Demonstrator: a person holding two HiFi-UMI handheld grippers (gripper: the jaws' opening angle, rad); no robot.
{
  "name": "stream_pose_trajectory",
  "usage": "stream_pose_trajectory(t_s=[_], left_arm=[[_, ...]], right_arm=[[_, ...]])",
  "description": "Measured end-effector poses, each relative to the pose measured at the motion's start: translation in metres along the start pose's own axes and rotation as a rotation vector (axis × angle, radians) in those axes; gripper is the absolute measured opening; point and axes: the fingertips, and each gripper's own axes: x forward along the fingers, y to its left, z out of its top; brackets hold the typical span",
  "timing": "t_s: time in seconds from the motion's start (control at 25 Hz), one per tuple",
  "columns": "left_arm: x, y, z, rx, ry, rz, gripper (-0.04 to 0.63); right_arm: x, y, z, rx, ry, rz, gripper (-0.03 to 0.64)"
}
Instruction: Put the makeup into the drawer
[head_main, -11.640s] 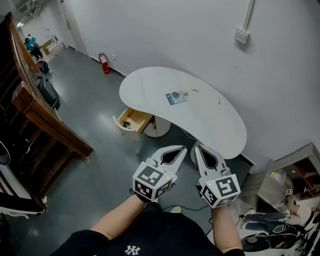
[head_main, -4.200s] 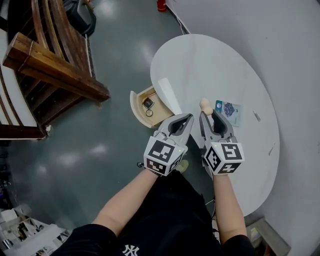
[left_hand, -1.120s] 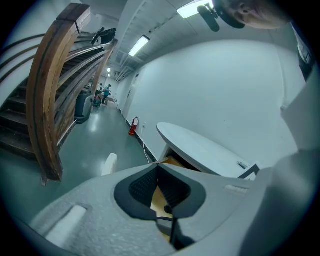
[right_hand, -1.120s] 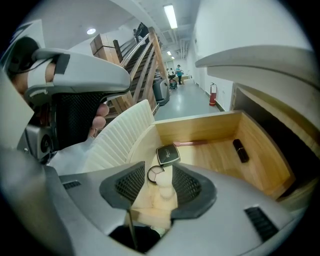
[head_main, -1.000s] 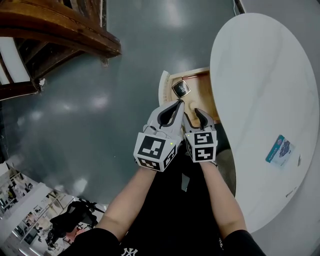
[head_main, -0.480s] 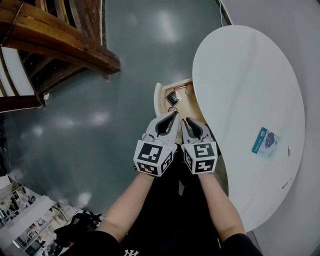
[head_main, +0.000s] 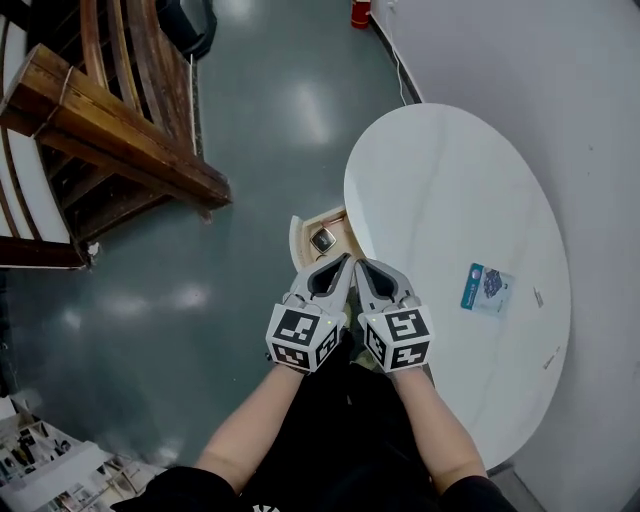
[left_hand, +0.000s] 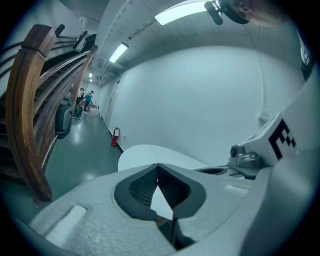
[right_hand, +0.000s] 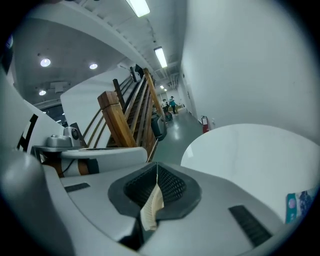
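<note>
The wooden drawer (head_main: 305, 226) stands pulled out from under the left edge of the white oval table (head_main: 450, 190). A small dark square makeup case (head_main: 323, 239) lies inside it. Both grippers are held side by side in the air, nearer to me than the drawer. My left gripper (head_main: 345, 259) is shut and empty, its tips meeting (left_hand: 158, 166). My right gripper (head_main: 360, 263) has just been closing with nothing between its jaws, and it is now shut (right_hand: 157, 165). Neither gripper touches the drawer or the table.
A blue card (head_main: 486, 287) lies on the table's right part, also seen in the right gripper view (right_hand: 295, 207). A wooden staircase railing (head_main: 110, 150) fills the left. A red fire extinguisher (head_main: 360, 12) stands by the white wall. Grey floor lies between.
Both grippers have lifted up and away from the drawer, which now looks smaller and farther off. The right gripper's jaws went from open to shut. The left stayed shut.
</note>
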Motion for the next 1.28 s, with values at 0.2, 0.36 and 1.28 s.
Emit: stream_pose_trajectory(t_s=[0.2,0.36,1.28], left_arm=[[-0.007,-0.034,0.037,0.033,-0.043,-0.042,0.009],[-0.019,-0.057,0.064,0.064,-0.063,-0.052,0.009],[-0.067,-0.187,0.138,0.187,-0.167,-0.132,0.009]], right_arm=[[-0.038,-0.01,0.033,-0.018,-0.065,-0.043,0.02],[-0.068,-0.013,0.063,-0.029,-0.13,-0.068,0.017],[-0.225,-0.007,0.161,-0.14,-0.392,-0.12,0.015]])
